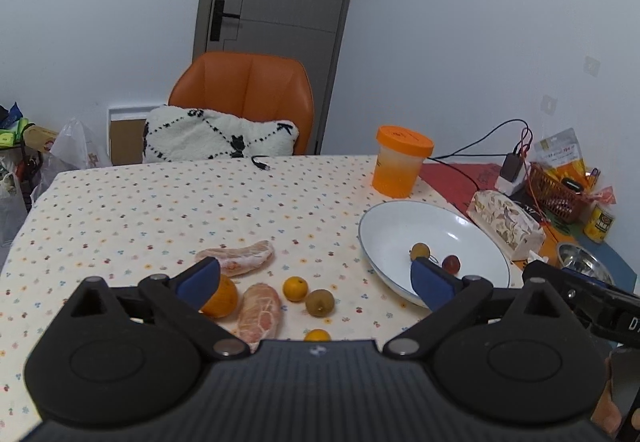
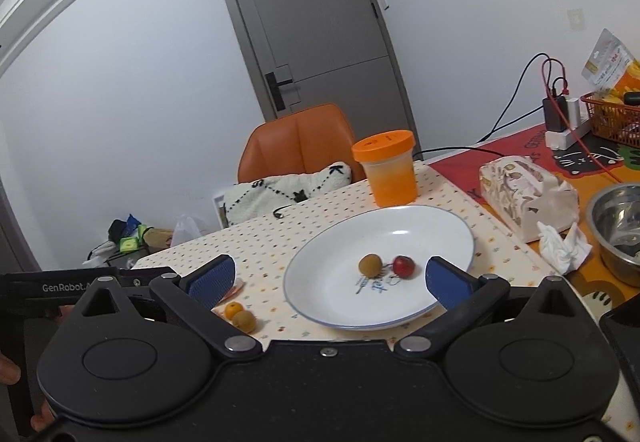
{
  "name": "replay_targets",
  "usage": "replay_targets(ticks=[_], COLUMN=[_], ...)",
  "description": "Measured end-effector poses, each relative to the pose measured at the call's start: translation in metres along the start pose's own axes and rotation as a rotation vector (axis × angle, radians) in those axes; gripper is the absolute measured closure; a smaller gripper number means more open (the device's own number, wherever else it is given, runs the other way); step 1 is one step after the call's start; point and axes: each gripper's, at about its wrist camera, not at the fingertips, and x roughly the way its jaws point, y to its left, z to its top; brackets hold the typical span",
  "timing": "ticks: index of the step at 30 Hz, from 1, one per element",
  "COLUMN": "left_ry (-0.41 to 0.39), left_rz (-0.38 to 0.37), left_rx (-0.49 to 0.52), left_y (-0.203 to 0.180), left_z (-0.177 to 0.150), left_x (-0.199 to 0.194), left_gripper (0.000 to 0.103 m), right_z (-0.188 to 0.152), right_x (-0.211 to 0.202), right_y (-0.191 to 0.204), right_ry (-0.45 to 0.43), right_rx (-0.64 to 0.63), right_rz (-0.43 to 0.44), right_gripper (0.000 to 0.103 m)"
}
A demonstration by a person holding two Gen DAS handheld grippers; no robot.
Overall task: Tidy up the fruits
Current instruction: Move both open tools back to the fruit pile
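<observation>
Black tongs [image 2: 326, 280] frame reads "GenRobot."

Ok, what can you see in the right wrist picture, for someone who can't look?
A white plate on a dotted tablecloth holds a brown longan and a small red fruit, seen between the open blue pads of the right tool. An orange-lidded cup stands behind the plate.

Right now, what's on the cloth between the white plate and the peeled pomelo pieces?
In the left wrist view, a small orange and a brown longan lie between the plate and the pomelo pieces.
</observation>
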Motion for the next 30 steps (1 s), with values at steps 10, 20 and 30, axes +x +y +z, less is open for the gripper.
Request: replay_targets(ticks=[10,20,30], left_ry=[-0.009,-0.013,-0.011], left_rz=[0.009,0.061,0.126], left_rx=[-0.051,-0.070,-0.074], left_y=[0.024,0.048,0.066], left_z=[-0.008,-0.018,-0.028], left_x=[-0.017,-0.031,-0.033], left_gripper=[0.002,0.002,0.002], right_z=[-0.005,-0.016,-0.025], right_x=[-0.001,0.003,0.012], right_y=[0.021,0.036,0.054], right_ry=[0.014,0.045,0.078], right_rx=[-0.034,-0.055,-0.090], right_rz=[0.026,0.050,0.080], right_gripper=[0.000,0.000,0.000])
